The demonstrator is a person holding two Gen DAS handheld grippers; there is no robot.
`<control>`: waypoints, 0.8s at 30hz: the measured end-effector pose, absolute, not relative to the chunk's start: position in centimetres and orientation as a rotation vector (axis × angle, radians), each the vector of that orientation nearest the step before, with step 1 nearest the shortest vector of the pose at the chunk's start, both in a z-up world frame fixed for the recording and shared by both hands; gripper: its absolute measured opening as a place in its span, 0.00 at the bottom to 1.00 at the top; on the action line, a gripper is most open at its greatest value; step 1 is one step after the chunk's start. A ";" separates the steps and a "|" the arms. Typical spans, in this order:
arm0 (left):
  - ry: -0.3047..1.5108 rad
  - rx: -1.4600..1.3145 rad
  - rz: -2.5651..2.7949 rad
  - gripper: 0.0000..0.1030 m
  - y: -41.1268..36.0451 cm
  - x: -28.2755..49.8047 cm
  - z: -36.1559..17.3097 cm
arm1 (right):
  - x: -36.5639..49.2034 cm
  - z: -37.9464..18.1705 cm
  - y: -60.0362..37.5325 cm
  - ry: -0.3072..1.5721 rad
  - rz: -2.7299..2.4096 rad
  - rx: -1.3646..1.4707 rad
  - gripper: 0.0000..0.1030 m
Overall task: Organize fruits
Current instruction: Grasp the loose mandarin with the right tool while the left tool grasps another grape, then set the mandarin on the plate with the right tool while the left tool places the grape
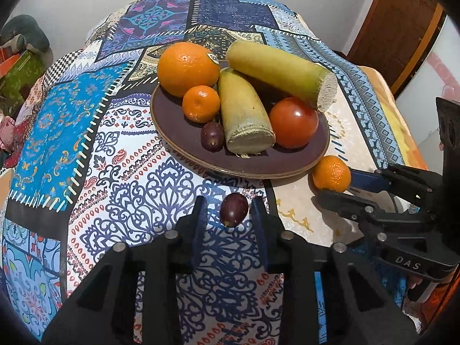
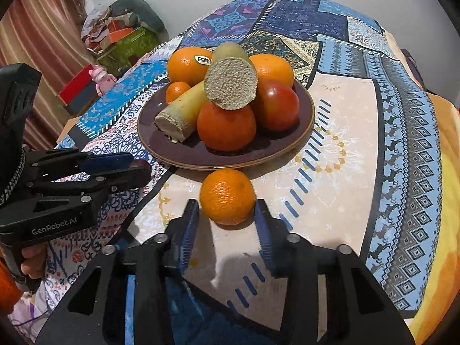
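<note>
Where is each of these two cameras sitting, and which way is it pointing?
Left wrist view: rides on the left tool, looking forward and down at a purple fruit between its open fingers; the right tool shows at the side.
Right wrist view: rides on the right tool, facing a small orange between its open fingers; the left tool and the person's fingers show on the left.
Both share the brown plate of fruit on the patterned tablecloth.

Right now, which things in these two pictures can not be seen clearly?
- Left wrist view: the second orange is hidden behind the banana pieces.
- Right wrist view: the loose grape is mostly hidden by the left hand-held gripper.
- Neither view settles whether the right hand-held gripper touches the tangerine.
</note>
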State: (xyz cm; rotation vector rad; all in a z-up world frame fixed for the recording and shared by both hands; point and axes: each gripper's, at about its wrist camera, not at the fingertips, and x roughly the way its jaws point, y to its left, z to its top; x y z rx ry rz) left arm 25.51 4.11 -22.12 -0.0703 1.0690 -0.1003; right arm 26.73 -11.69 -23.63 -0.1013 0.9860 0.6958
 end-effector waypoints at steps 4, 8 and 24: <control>1.068 -0.090 -0.108 0.19 4.4 25.4 -22.1 | 26.7 -23.6 -11.9 0.981 0.700 -0.093 0.34; 1.058 -0.086 -0.106 0.16 4.4 24.9 -21.8 | 26.3 -23.1 -12.2 0.964 0.700 -0.088 0.33; 0.970 -0.113 -0.062 0.16 7.3 24.6 -18.5 | 26.4 -20.7 -12.8 0.892 0.691 -0.053 0.33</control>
